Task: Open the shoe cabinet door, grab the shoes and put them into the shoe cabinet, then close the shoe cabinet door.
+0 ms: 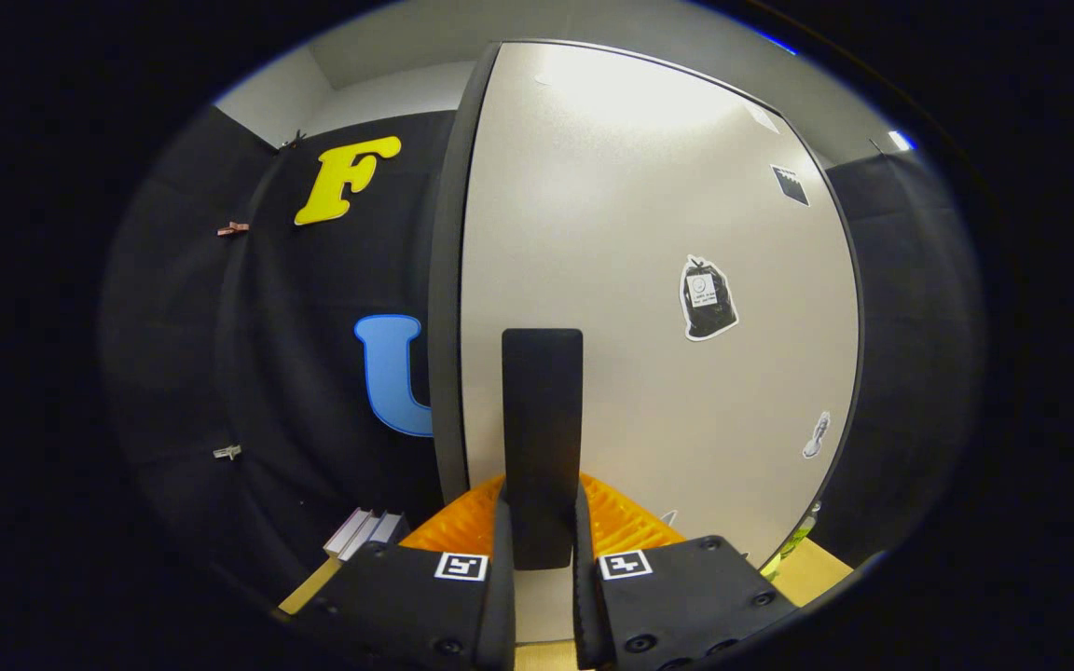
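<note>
Gripping the door handle (542, 438), hand-held gripper (542, 540) clenched on it, one finger (502, 559) pressed to each side of the dark upright bar. Handle stood vertical on the front of the shoe cabinet door (649, 280), rising from between the fingertips up the lower middle of the panel. Door pale and smooth, edged with a dark rim (447, 280), set close ahead and taking up most of what lay beyond the fingers. Could not tell whether it sat fully closed or slightly ajar. Several stickers on the panel: a dark bag-shaped sticker (709, 298) to the right of the handle and above its top, a small dark square sticker (790, 184) higher up near the upper right corner, and a small pale sticker (817, 435) low down near the right edge. Orange ribbed piece (626, 522) showed behind the fingertips on both sides of the handle's foot, its nature unclear. Wooden worktop (812, 568) visible low down, past the gripper body on the right and in a strip on the left. Flat pale stack (364, 533) lay at the left, near the cabinet's foot and against the black cloth wall (313, 373). Something yellow-green (793, 540) peeked out by the door's lower right corner, too small to tell. Shoes not made out anywhere.
</note>
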Available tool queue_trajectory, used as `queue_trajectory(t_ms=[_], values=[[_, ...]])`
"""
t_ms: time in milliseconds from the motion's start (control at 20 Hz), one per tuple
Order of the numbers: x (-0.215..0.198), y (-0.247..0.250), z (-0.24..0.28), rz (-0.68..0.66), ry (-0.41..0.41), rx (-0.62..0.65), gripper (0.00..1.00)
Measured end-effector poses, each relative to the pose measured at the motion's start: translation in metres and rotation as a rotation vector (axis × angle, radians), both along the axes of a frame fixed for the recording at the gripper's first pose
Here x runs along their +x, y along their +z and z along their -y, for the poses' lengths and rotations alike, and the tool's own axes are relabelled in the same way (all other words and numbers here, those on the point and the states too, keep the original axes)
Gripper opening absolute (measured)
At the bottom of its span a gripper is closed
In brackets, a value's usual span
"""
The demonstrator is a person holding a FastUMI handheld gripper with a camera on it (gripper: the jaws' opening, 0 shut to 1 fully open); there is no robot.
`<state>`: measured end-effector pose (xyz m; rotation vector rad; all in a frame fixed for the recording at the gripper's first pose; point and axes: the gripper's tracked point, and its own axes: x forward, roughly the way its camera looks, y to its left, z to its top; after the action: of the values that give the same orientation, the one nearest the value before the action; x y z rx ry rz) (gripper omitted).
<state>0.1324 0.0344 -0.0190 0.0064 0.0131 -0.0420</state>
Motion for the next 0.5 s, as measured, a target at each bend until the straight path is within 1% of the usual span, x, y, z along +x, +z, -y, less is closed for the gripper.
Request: queue_trajectory(t_ms=[100, 300, 500], values=[[-0.007, 0.001, 0.001, -0.007, 0.011, -0.004, 0.29], [-0.037, 0.0, 0.008, -0.003, 0.037, 0.001, 0.29], [-0.062, 0.002, 0.015, -0.019, 0.084, 0.018, 0.29]])
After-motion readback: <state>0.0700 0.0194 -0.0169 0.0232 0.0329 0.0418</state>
